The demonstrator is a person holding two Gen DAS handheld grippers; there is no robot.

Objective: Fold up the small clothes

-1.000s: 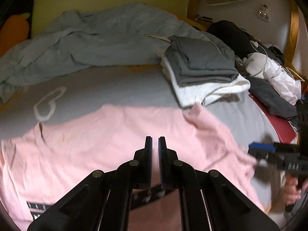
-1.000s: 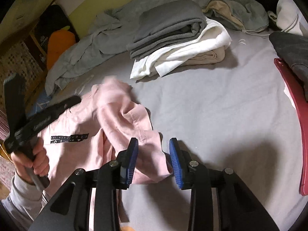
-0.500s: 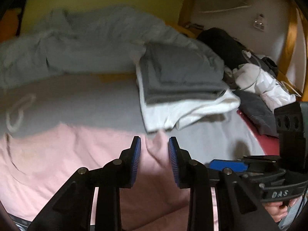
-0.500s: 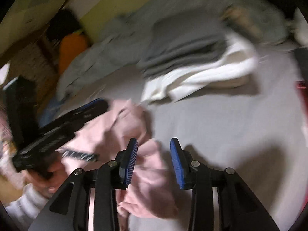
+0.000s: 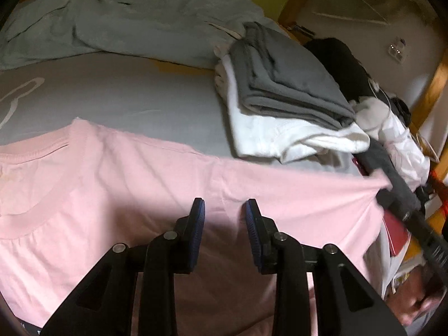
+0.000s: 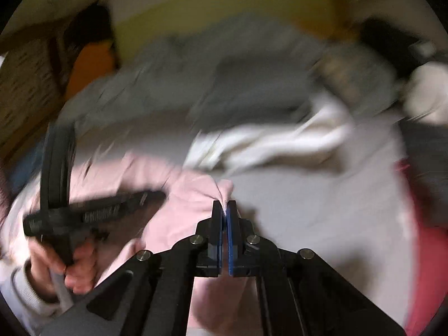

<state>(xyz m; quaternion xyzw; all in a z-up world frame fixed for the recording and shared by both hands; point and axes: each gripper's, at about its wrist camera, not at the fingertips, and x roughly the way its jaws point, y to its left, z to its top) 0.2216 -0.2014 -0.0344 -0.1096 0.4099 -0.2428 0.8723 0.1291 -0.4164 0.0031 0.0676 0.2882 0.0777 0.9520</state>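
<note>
Across the grey bed sheet (image 5: pixel 134 89), a pink T-shirt (image 5: pixel 117 184) lies spread, collar toward the left of the left wrist view, one sleeve drawn out taut to the right. Beyond it, a crumpled grey-blue duvet (image 5: pixel 126 19) along the far edge. Folded stack (image 5: pixel 282 84) near the shirt's far side: dark grey garments atop white ones. More loose clothing heaped at the right; details unclear.

Left gripper (image 5: pixel 225 210): fingers apart, hovering just over the shirt's shoulder area, nothing between the blue pads (image 5: pixel 199 224).

Right gripper (image 6: pixel 224 205): fingers pressed together, pinching a fold of pink cloth at the sleeve end. Right wrist view heavily motion-blurred. Person's hand (image 6: pixel 68 263) grips the left tool's handle.
</note>
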